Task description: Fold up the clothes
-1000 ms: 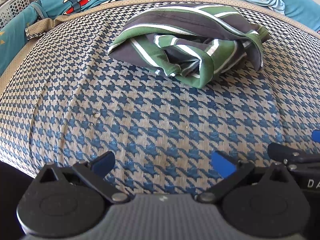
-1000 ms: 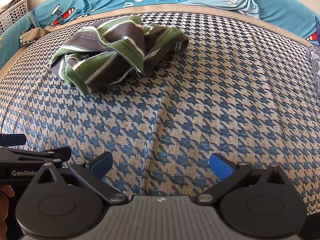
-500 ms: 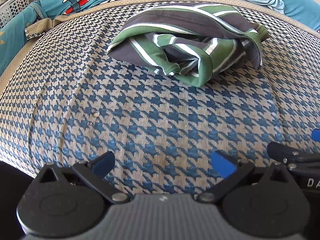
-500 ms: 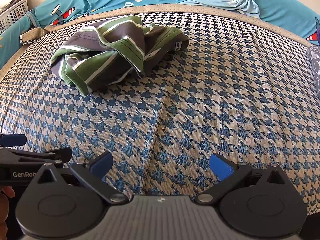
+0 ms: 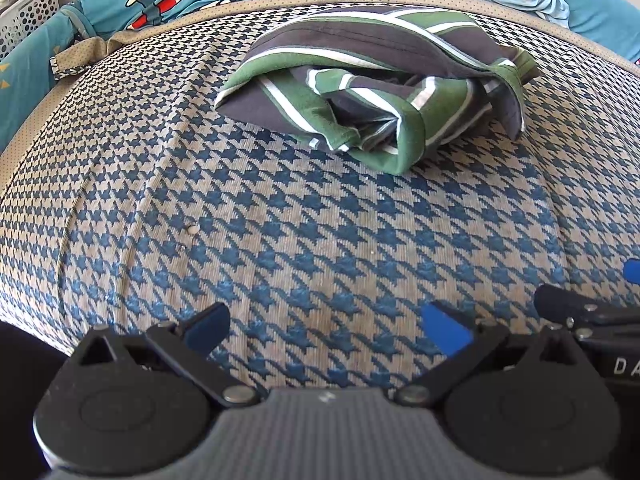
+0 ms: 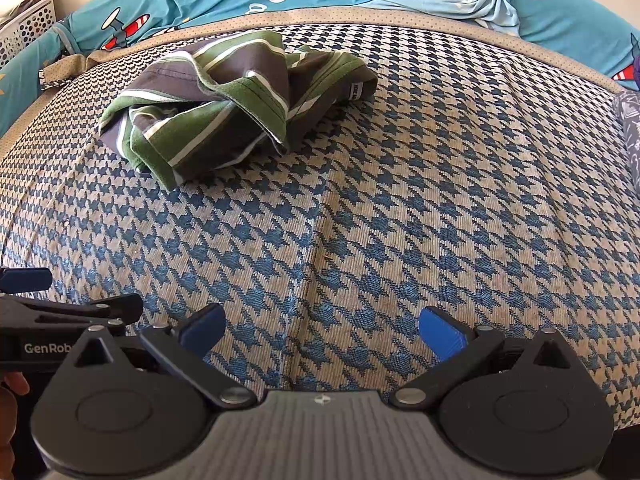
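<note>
A crumpled garment with green, dark grey and white stripes (image 5: 372,92) lies bunched on a blue-and-beige houndstooth cloth (image 5: 304,232). The right wrist view shows the same garment (image 6: 224,112) at the upper left of the cloth (image 6: 420,208). My left gripper (image 5: 326,330) hovers over the cloth's near edge, open and holding nothing, well short of the garment. My right gripper (image 6: 322,330) is open and holds nothing, beside the left one. Each gripper's body shows at the other view's edge.
Teal bedding printed with red-and-white planes (image 5: 160,0) lies behind the cloth, and a pale blue piece of fabric (image 6: 472,4) is at the back right. A white perforated basket (image 5: 28,16) stands at the far left. A grey patterned fabric (image 6: 632,128) shows at the right edge.
Both grippers have crept slightly forward toward the striped garment, which sits a little lower in both views. Neither gripper has changed its opening.
</note>
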The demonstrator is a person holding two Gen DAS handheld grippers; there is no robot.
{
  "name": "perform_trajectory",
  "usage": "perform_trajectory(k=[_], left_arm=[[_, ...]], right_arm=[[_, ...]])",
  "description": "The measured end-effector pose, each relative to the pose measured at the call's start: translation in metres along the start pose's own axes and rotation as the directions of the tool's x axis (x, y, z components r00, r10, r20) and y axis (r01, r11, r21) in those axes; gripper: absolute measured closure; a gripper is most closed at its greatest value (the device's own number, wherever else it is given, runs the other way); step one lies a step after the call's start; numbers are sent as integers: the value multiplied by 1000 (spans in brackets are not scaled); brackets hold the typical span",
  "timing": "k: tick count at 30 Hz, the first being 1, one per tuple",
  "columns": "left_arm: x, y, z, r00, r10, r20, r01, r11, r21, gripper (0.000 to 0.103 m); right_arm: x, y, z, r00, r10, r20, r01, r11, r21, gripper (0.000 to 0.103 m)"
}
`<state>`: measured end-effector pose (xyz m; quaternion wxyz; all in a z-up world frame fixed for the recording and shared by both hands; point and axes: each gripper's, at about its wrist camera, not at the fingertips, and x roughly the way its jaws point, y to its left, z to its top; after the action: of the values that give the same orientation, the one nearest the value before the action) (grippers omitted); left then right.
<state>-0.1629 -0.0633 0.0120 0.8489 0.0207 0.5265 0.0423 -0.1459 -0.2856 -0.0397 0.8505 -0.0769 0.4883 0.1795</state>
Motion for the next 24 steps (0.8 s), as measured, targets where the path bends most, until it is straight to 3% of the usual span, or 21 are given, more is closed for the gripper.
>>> perform_trajectory(k=[24], left_arm=[[13, 3, 6, 1000, 6, -27, -6, 1000, 0, 0]], right_arm=[[6, -1, 3, 1000, 2, -19, -2, 1000, 2, 0]])
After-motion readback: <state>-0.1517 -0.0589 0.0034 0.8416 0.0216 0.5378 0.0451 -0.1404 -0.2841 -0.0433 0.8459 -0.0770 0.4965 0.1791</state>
